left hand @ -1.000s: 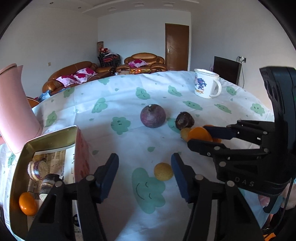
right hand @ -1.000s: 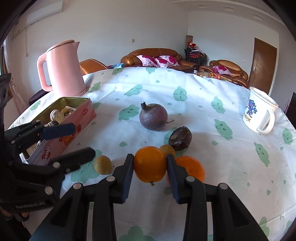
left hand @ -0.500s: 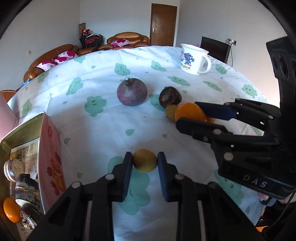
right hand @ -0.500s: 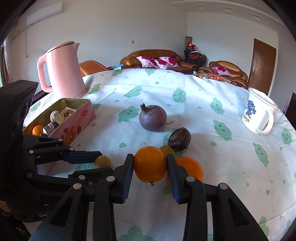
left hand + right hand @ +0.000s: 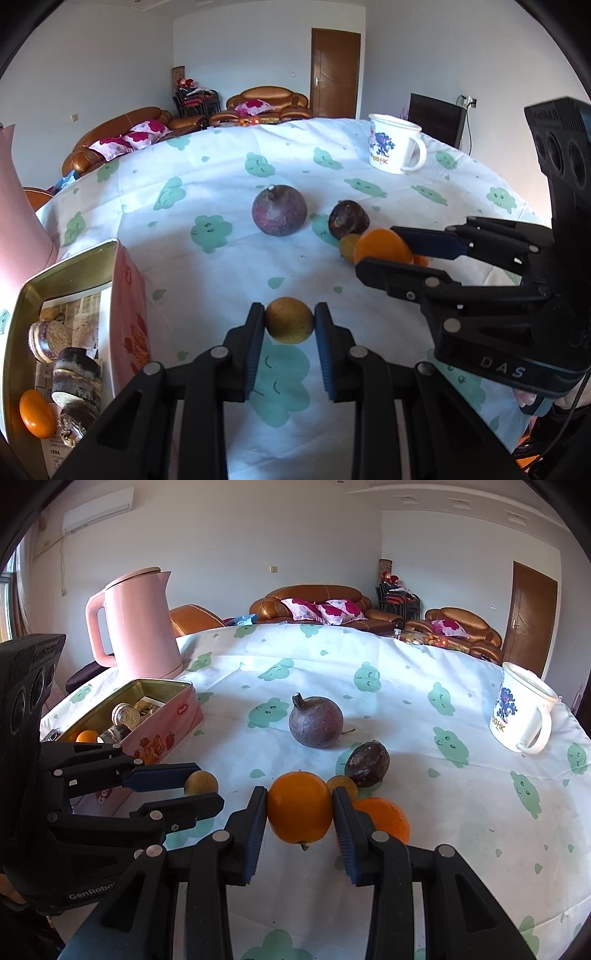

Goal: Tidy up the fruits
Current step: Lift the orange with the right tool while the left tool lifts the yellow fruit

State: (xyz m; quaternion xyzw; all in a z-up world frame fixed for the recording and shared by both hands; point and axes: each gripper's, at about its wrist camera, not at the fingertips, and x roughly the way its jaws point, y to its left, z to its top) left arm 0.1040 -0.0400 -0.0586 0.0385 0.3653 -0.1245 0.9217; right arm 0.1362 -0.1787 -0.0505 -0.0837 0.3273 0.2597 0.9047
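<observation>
1. Fruit first: we see a small round yellow-green fruit, dull and speckled, pinched between the closed pads of our left gripper above the tablecloth.
2. Our right gripper clamps a smooth, glossy orange beside the other fruits.

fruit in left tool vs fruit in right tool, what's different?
Colour: the small fruit in the left tool is dull yellow-brown; the orange in the right tool is bright orange.
Size: the small fruit is clearly smaller than the orange.
Neighbours: the small fruit sits alone; the orange has another orange and a second small yellowish fruit close behind.
Shared: both are round, each clamped between shut pads.
</observation>
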